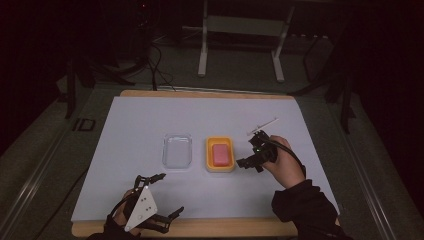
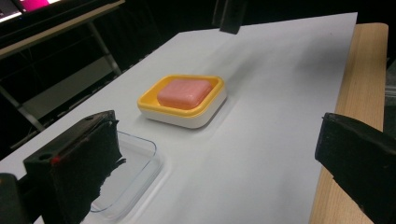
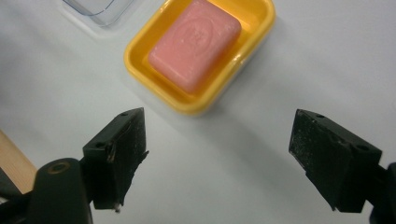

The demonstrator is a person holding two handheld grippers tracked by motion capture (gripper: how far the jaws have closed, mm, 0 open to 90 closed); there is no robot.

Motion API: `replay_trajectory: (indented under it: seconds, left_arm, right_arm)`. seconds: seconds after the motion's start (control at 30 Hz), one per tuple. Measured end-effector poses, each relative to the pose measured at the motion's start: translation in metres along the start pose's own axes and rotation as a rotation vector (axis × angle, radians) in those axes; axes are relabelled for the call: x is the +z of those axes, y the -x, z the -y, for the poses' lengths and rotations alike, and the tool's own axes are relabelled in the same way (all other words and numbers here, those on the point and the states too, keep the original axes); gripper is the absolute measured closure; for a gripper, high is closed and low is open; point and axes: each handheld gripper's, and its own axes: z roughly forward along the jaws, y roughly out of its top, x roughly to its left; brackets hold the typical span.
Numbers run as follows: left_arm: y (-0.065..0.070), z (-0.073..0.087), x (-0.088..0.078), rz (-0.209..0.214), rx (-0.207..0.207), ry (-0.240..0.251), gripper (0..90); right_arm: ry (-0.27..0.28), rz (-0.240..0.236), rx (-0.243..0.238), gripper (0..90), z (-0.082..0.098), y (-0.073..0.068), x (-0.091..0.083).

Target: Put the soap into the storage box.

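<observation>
Right gripper (image 1: 248, 148) closing in on the soap dish, jaws wide and empty.

Pink soap (image 3: 195, 44) lies flat in the yellow dish (image 3: 196, 103), mid-sheet beside the clear lid (image 1: 177, 151). My left gripper (image 1: 167, 195) rests at the near edge, also wide, nothing held. Risk as I see it: soap sits low inside the rim, so a shallow approach could clip the dish and shove it, or pinch dish and soap together.

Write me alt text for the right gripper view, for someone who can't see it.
A pink bar of soap lies in a yellow soap dish on a white table cover, just beyond the right gripper, whose two black jaws stand wide apart with nothing between them. A corner of a clear plastic lid shows at the top left.
</observation>
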Motion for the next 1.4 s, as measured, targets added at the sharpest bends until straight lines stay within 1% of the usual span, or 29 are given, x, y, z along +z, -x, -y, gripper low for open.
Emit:
replay_trajectory:
  seconds: [0.2, 0.27, 0.33, 0.37, 0.4, 0.43, 0.5, 0.57, 0.63, 0.67, 0.77, 0.87, 0.93, 1.13, 1.23, 1.3, 1.33, 1.4]
  left_arm:
    - [0.000, 0.000, 0.000, -0.004, 0.000, 0.000, 0.6]
    - [0.000, 0.000, 0.000, -0.006, 0.000, -0.001, 0.6]
    - [0.000, 0.000, 0.000, -0.006, -0.001, -0.001, 0.7]
    - [0.000, 0.000, 0.000, -0.006, 0.000, -0.001, 0.7]
    - [0.000, 0.000, 0.001, -0.006, 0.000, -0.001, 0.6]
    - [0.000, 0.000, 0.001, -0.005, 0.000, -0.002, 0.7]
    - [0.000, 0.000, 0.001, -0.007, 0.001, -0.003, 0.6]
    - [-0.001, 0.000, 0.000, -0.011, -0.001, -0.003, 0.7]
    - [-0.001, 0.000, -0.001, -0.013, -0.003, -0.001, 0.7]
    - [-0.001, 0.000, -0.001, -0.013, -0.004, -0.001, 0.7]
    - [-0.001, 0.000, -0.001, -0.013, -0.003, 0.000, 0.7]
    - [0.000, 0.000, 0.000, -0.011, -0.002, -0.002, 0.6]
    - [0.000, 0.000, 0.000, -0.012, -0.002, -0.001, 0.7]
    - [0.000, 0.000, 0.000, -0.013, -0.001, -0.003, 0.6]
    - [0.000, 0.000, 0.000, -0.015, -0.002, -0.002, 0.6]
    - [0.000, 0.000, -0.001, -0.017, -0.003, 0.001, 0.6]
    - [0.000, -0.001, -0.002, -0.018, -0.001, 0.002, 0.6]
    - [0.000, -0.001, -0.002, -0.017, -0.004, 0.005, 0.6]
  right_arm:
    - [0.048, 0.019, 0.000, 18.9, 0.025, 0.007, -0.010]
    - [0.063, 0.029, 0.010, 18.9, 0.031, 0.010, -0.012]
    - [0.073, 0.042, 0.006, 18.9, 0.039, 0.013, -0.013]
    - [0.073, 0.052, -0.002, 18.9, 0.043, 0.013, -0.013]
    - [0.073, 0.064, -0.021, 18.9, 0.047, 0.014, -0.013]
    - [0.068, 0.064, -0.031, 18.9, 0.049, 0.014, -0.013]
    - [0.051, 0.051, -0.047, 18.9, 0.055, 0.014, -0.010]
    - [0.051, 0.038, -0.036, 18.9, 0.060, 0.014, -0.009]
    - [0.058, 0.044, -0.036, 18.9, 0.064, 0.014, -0.009]
    - [0.066, 0.046, -0.025, 18.9, 0.067, 0.014, -0.009]
    - [0.087, 0.054, -0.013, 18.9, 0.074, 0.014, -0.010]
    - [0.110, 0.049, 0.005, 18.8, 0.084, 0.016, -0.009]
    - [0.123, 0.054, -0.003, 17.2, 0.090, 0.017, -0.009]
    - [0.086, 0.044, -0.026, 17.5, 0.105, 0.020, -0.003]
    - [0.077, 0.053, -0.044, 17.7, 0.110, 0.020, -0.002]
    - [0.083, 0.058, -0.039, 17.9, 0.114, 0.021, -0.002]
    - [0.077, 0.065, -0.037, 18.0, 0.116, 0.022, -0.002]
    - [0.075, 0.059, -0.021, 18.7, 0.121, 0.024, -0.002]
